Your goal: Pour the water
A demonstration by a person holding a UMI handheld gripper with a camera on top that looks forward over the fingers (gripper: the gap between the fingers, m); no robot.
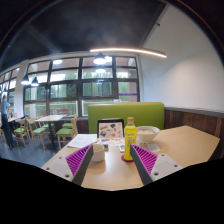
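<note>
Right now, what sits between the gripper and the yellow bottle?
Nothing: in the gripper view bare table runs from the open gripper to the yellow bottle, which stands just ahead, nearer the right finger. A small cup stands by the left finger.

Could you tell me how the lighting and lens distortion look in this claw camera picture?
Gripper view: daylight from the windows and a glowing ceiling light strip; fisheye lens curves the window frames and table edge; the yellow bottle stands lit just beyond the open claw.
</note>
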